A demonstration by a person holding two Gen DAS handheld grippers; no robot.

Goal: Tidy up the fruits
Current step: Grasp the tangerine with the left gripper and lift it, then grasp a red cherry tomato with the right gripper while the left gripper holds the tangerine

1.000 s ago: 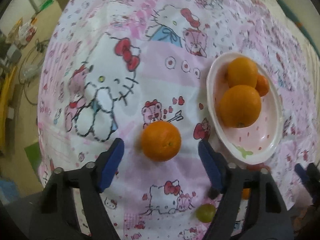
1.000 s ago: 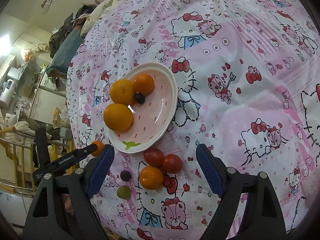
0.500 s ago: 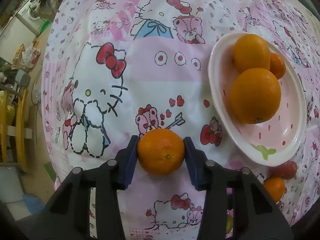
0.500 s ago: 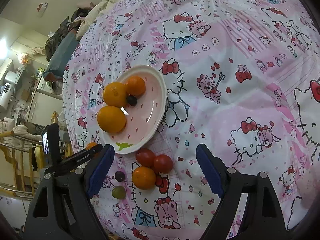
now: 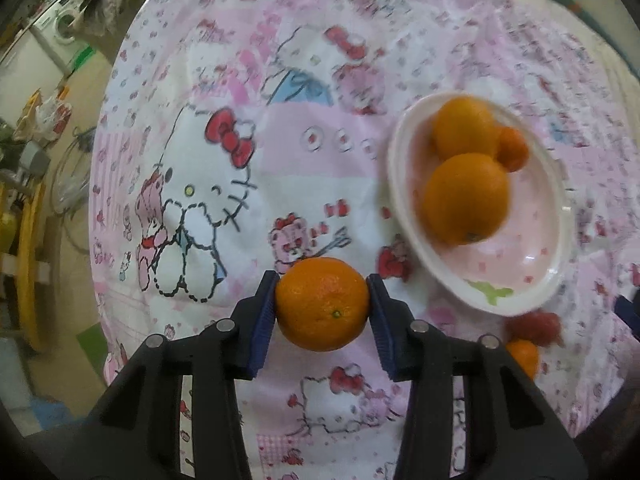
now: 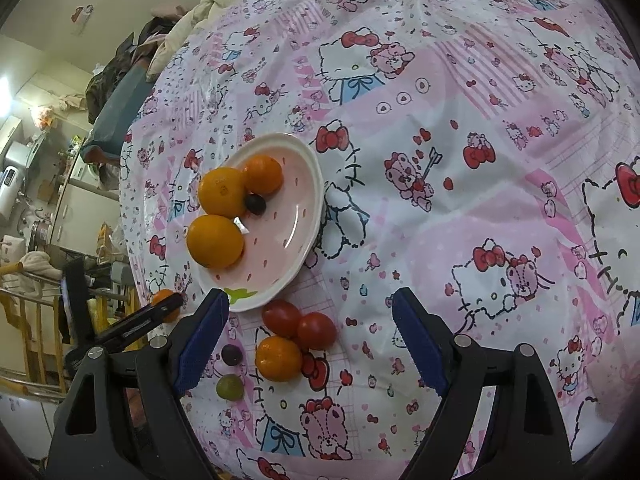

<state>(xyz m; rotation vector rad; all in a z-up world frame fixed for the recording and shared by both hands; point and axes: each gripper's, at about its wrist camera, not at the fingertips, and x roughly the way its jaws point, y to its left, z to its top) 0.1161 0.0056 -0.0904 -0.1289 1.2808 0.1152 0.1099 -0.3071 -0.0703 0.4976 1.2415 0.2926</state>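
Right, the left gripper [image 5: 322, 304] has an orange [image 5: 322, 304] pinched between its two blue pads [image 5: 262, 322], one pad pressed against each side of the fruit, so the jaws stand partly closed around it. The orange sits over the pink cartoon-print cloth [image 5: 280, 160], down and to the left of the plate [image 5: 554, 276] in the left wrist view; whether it touches the cloth I cannot tell from here.

The plate is a white-rimmed dish with a pale pink inside (little red flecks on it). It holds two large oranges [image 6: 215, 242] touching one another, a smaller orange [image 6: 263, 175] against the farther one, and a dark grape [image 6: 255, 204] tucked beside them.

The right gripper [image 6: 310, 342] hangs with its jaws spread wide and nothing between the pads. Just past its fingers, on the cloth near the plate's near edge, lies a small cluster: two red tomatoes [image 6: 298, 324] side by side and touching, a small orange fruit [image 6: 278, 358] right under them, then a dark grape [image 6: 231, 354] and a green grape [image 6: 230, 387] a little to the left, close to the gripper's left-hand pad.

From the right wrist view the left gripper's black finger [image 6: 136, 320] shows at the cloth's left edge, with a sliver of the held orange beside it.
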